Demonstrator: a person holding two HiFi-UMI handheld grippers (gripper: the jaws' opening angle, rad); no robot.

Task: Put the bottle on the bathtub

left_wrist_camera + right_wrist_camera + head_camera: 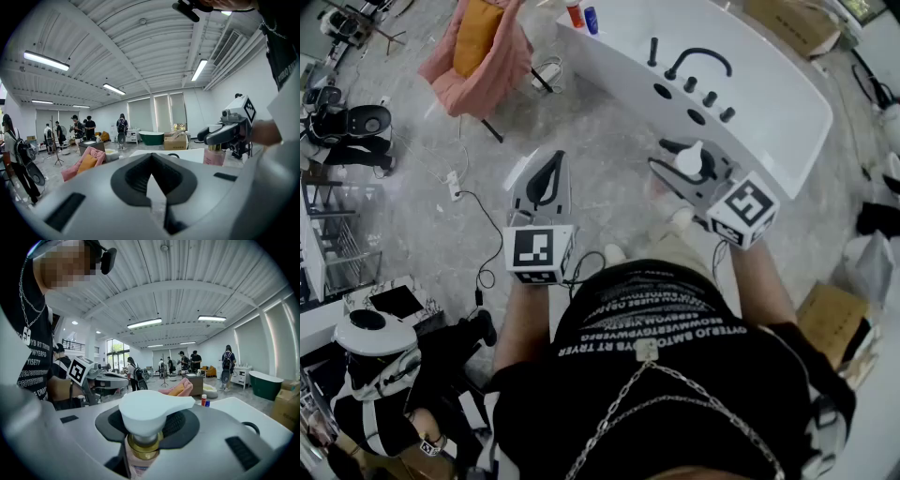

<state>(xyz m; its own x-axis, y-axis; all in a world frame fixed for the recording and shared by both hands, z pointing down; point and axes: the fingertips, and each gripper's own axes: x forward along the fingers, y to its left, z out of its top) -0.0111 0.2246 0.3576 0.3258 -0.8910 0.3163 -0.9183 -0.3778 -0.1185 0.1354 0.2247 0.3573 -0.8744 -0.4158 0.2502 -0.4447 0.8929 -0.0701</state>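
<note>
Pink plastic under a gold collar is sitting closest to me: the bottle (143, 437) is standing upright in my right gripper (659, 154), whose fingers (185, 420) are pressing in on its neck just below the white pump head, held partway apart by it. My left gripper (553, 169) is hanging beside it, well apart, with its fingers (131, 176) drawn together and nothing between them.

Judging by that, the pick-up is done and the carry is nearly done. The bottle is hovering in the air near the front edge of the white bathtub (769, 84), not resting on it. What is left, I am thinking, is reaching over the flat rim, setting the base down and letting go.

Counting outward, I am seeing one pump bottle, two grippers and one white bathtub with one black faucet (698, 58) on its deck. Two small bottles are standing at the tub's far end, a red one (575, 14) and a blue one (592, 19). One pink armchair (478, 56) with an orange cushion is sitting on the floor. One dark green tub (265, 383) is standing far off, among people too small to count.
</note>
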